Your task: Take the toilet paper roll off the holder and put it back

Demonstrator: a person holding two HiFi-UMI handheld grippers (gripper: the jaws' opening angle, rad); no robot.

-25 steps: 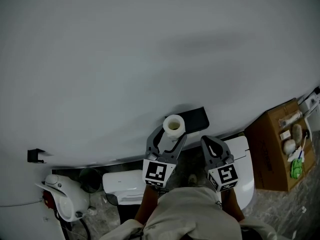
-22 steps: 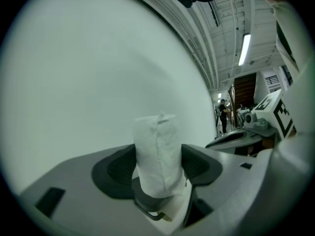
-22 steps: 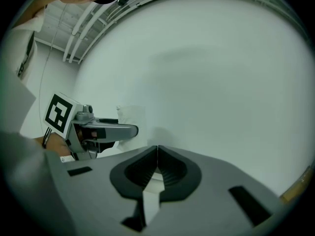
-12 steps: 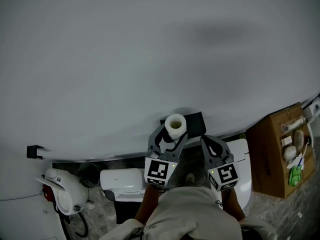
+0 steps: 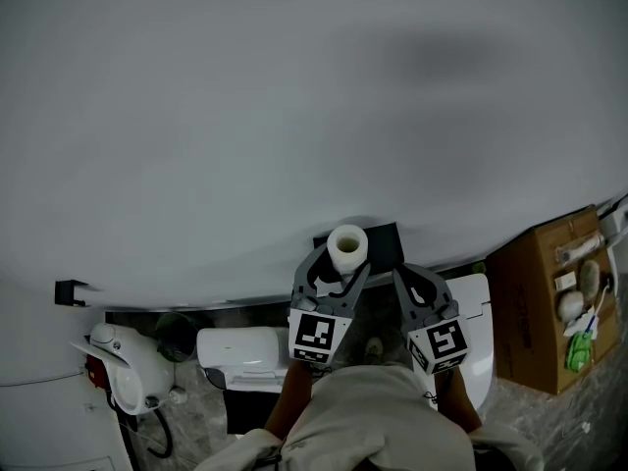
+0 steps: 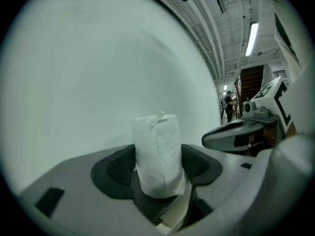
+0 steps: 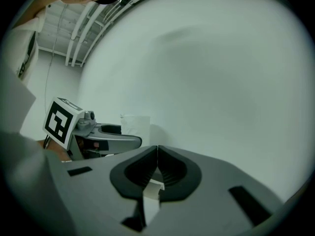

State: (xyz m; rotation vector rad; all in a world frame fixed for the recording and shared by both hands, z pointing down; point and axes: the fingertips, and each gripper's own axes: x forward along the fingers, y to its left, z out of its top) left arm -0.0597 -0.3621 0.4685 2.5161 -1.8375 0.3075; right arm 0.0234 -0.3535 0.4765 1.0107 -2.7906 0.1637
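One toilet paper roll [image 6: 156, 154] is gripped in the jaws of the left gripper [image 5: 342, 261]; at its 3 o'clock, the right gripper [image 7: 157, 150] has closed jaws.

Both grippers are held side by side in front of the person's body, jaws pointing forward. The left gripper [image 5: 339, 265] has its jaws spread wide – the roll [image 5: 346, 247] stands upright between the pads, touching both. The right gripper [image 5: 409, 275] sits just beside it, slightly further back, with its jaws pressed together and nothing between them. Bare forearms – left [image 5: 290, 400], right [image 5: 457, 408] – run back from the marker cubes toward the torso.
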